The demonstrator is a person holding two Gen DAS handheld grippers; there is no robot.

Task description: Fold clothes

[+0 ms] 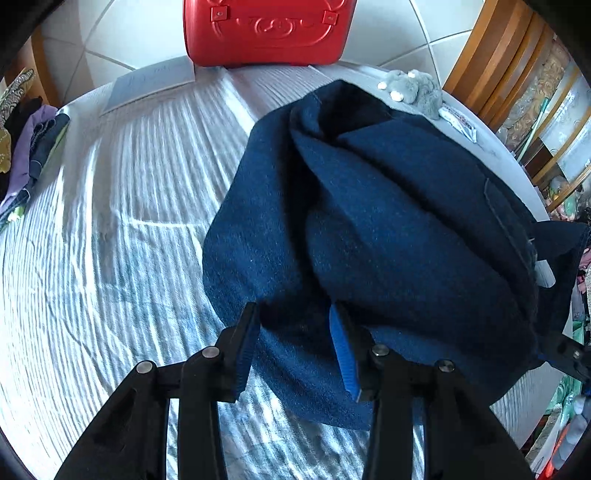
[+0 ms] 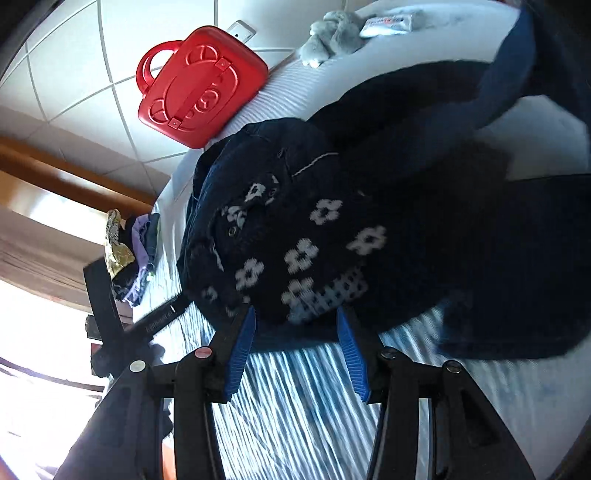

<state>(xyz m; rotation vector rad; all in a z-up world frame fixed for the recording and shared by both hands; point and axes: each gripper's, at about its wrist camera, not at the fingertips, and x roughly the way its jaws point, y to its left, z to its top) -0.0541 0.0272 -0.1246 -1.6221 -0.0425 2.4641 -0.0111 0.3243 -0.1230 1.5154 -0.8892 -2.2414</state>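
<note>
Left tongs (image 1: 295,350) stand part-open over the near hem of a dark blue denim garment (image 1: 388,221). The cloth lies between the two blue-ribbed fingers (image 1: 343,354), but whether the pads press on it cannot be told, since the tips are lost in the dark folds. Right tongs (image 2: 297,354) also stand part-open, their fingers (image 2: 352,354) apart with striped cloth showing between them; the garment's edge lies just beyond the tips and nothing is gripped.

The garment sits crumpled in a heap toward the right side of the striped tabletop (image 1: 110,240), one part hanging over the right edge. The right wrist view shows its other face: dark fabric printed with white flowers (image 2: 299,254) and a metal button (image 2: 232,231), all smeared by motion blur.

Little writing can be read. A red plastic case (image 1: 269,29) at the far edge carries an embossed bear face but no words, and its top is cut off in the left view. A white packet (image 1: 460,123) near the far right edge has red print too small to read. Beside it lies a grey plush toy (image 1: 413,90). A sheet of paper (image 1: 151,83) at the far left shows faint marks, unreadable. Folded clothes (image 1: 33,147) are piled at the left edge.
</note>
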